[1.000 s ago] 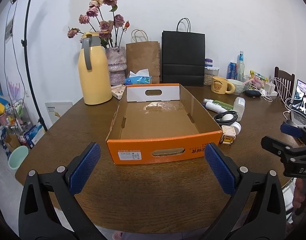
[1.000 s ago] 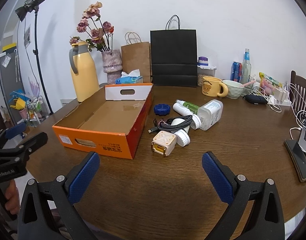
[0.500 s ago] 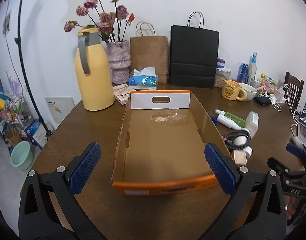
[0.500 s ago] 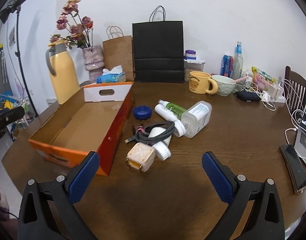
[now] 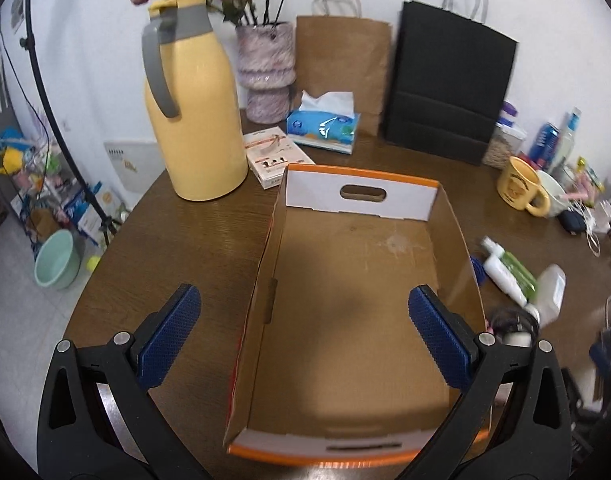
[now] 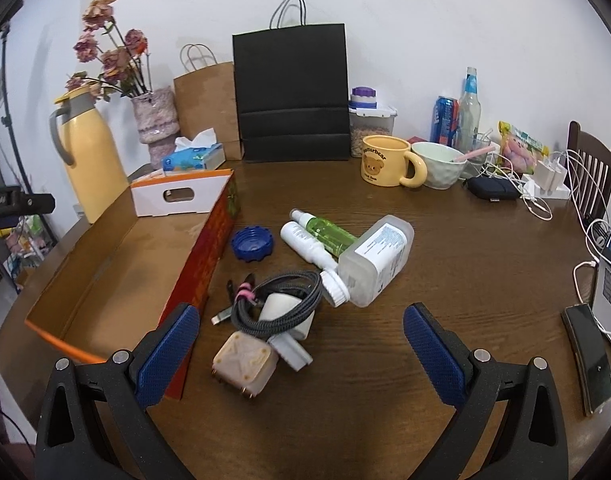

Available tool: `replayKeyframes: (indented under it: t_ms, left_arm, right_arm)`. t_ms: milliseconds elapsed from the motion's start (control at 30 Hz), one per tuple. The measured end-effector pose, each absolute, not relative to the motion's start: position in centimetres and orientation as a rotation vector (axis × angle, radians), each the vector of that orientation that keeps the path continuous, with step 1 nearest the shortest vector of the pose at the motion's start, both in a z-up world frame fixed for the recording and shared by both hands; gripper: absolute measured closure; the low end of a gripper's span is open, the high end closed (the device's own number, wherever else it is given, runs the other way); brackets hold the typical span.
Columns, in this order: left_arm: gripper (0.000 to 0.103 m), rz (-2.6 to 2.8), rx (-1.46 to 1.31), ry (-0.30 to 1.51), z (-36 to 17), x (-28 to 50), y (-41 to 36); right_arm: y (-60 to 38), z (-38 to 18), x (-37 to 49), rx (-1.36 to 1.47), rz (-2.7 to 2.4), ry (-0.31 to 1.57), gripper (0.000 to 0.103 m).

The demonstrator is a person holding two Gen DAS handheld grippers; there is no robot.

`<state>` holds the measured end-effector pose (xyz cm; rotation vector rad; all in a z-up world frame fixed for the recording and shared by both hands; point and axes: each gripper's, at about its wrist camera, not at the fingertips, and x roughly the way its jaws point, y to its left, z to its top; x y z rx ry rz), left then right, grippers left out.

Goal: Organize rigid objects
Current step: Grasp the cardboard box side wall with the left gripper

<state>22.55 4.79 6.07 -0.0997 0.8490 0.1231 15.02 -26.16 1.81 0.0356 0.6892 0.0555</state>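
Nothing is sorted yet: the orange cardboard tray sits empty, the bottles, charger and cable lie at frame centre, both grippers' jaws released.

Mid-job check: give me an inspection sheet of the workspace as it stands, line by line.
Surface: brown wooden table, dry, no spills seen.
Job's things: orange cardboard box holds nothing; blue cap, green bottle, white bottle, clear bottle and beige plug lie loose to its right.
Clutter: yellow mug, bowl, thermos, tissue pack, paper bags, phone.
Grippers: left gripper open over the box; right gripper open above the plug.
Cables: grey coil around a white charger; white leads at right.
Surroundings: white wall, chair.
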Motion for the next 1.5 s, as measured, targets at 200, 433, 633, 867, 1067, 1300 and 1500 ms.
replayKeyframes:
  t_ms: [200,433,633,867,1067,1300,1500]
  left_arm:
    - [0.000,0.128,-0.180,0.920,4.3,26.4,7.0]
    - [0.002,0.160,-0.269,1.064,-1.2,29.7,10.4]
    - [0.010,0.131,-0.302,1.118,-3.0,30.5,11.3]
    - [0.032,0.119,-0.369,1.179,-4.6,30.6,13.3]
    - [0.067,0.105,-0.374,1.227,-5.8,30.9,13.5]
    - [0.092,0.076,-0.362,1.261,-6.8,31.2,13.0]
    - [0.092,0.078,-0.354,1.261,-7.0,31.3,12.9]
  right_arm:
    - [-26.4,0.9,17.5,0.074,0.034,0.721,0.000]
    - [-26.5,-1.2,19.1,0.109,0.009,0.755,0.000]
    - [-26.2,-2.5,19.4,0.116,0.001,0.744,0.000]
    - [-25.9,-3.7,19.7,0.104,-0.026,0.750,0.000]
    - [-25.4,-3.9,19.8,0.078,-0.052,0.750,0.000]
    - [-25.3,-3.8,19.3,0.083,-0.068,0.738,0.000]
    - [-23.4,-3.2,19.4,-0.033,-0.054,0.747,0.000]
